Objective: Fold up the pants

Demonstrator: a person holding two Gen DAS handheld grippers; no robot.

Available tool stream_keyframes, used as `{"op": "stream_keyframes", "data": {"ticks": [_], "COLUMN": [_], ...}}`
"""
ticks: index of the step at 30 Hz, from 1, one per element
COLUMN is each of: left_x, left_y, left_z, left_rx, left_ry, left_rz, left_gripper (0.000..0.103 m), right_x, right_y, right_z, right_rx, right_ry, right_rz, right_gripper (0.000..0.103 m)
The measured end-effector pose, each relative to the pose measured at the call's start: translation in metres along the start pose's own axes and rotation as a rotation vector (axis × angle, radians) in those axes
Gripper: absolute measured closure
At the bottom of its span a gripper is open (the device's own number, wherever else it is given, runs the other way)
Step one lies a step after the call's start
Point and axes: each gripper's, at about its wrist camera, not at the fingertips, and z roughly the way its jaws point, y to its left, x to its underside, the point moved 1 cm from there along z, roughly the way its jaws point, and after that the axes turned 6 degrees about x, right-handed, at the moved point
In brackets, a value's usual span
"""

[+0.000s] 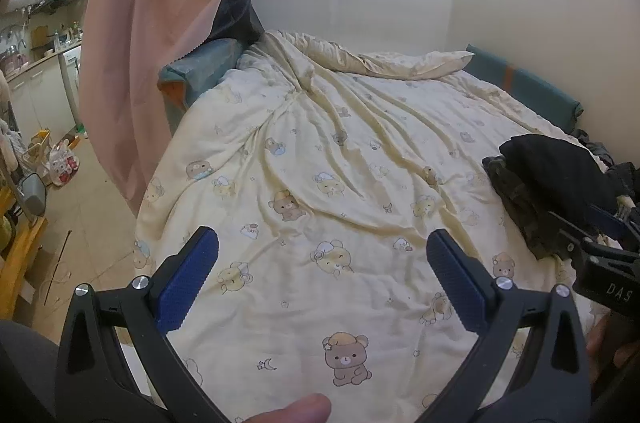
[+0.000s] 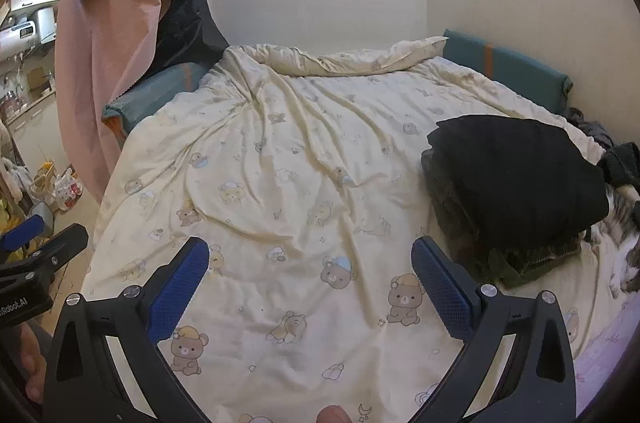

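Both grippers (image 1: 322, 275) (image 2: 310, 279) spread wide, empty, above bear-print duvet (image 1: 320, 151); dark folded clothes (image 2: 516, 175) heaped right.

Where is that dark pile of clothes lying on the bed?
The dark clothes pile lies on the right side of the bear-print quilt, ahead of the open right gripper, near the teal cushion.
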Motion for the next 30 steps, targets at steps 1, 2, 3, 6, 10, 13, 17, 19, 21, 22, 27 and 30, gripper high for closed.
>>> {"op": "stream_keyframes", "data": {"ticks": [1, 2, 3, 6, 10, 13, 17, 19, 21, 22, 27, 30], "left_x": [0.0003, 0.0004, 0.0004, 0.0004, -0.0001, 0.0, 0.0, 0.0, 0.0002, 0.0001, 0.001, 0.0026], "left_y": [-0.0006, -0.0006, -0.0005, 0.0001, 0.0024, 0.0024, 0.0023, 0.0029, 0.0028, 0.0032, 0.0039, 0.0032], "left_z": [0.0002, 0.0002, 0.0001, 0.0008, 0.0037, 0.0043, 0.0049, 0.0062, 0.0062, 0.0058, 0.007, 0.0072], "left_rx": [-0.003, -0.004, -0.005, -0.009, -0.01, -0.011, -0.009, -0.008, -0.01, -0.009, -0.005, -0.008], "left_ry": [0.0, 0.001, 0.001, 0.007, 0.015, 0.017, 0.019, 0.02, 0.02, 0.02, 0.02, 0.018], "left_rz": [-0.001, -0.002, -0.004, -0.013, -0.019, -0.02, -0.021, -0.022, -0.022, -0.022, -0.021, -0.024], "left_gripper": [0.0, 0.0, 0.0, 0.0, 0.0, 0.0, 0.0, 0.0, 0.0, 0.0, 0.0, 0.0], "right_x": [-0.0001, 0.0, 0.0, 0.0005, 0.0001, -0.0003, 0.0, 0.0, -0.0005, -0.0004, -0.0008, -0.0006], "right_y": [-0.0003, -0.0004, -0.0003, 0.0001, 0.0008, 0.0012, 0.0016, 0.0015, 0.0014, 0.002, 0.0036, 0.0048], "right_z": [0.0006, 0.0009, 0.0008, 0.0005, 0.0009, 0.0011, 0.0005, 0.0001, -0.0004, 0.0002, -0.0007, -0.0005], "right_rx": [0.001, 0.0, 0.0, 0.001, 0.0, -0.002, -0.001, 0.003, 0.01, 0.007, 0.001, -0.007], "right_ry": [0.001, 0.001, 0.0, 0.0, -0.005, -0.007, -0.008, -0.009, -0.02, -0.02, -0.016, -0.015], "right_rz": [0.0, -0.001, -0.001, -0.003, -0.012, -0.013, -0.013, -0.015, -0.016, -0.018, -0.03, -0.039], "right_gripper": [0.0, 0.0, 0.0, 0.0, 0.0, 0.0, 0.0, 0.0, 0.0, 0.0, 0.0, 0.0]}}
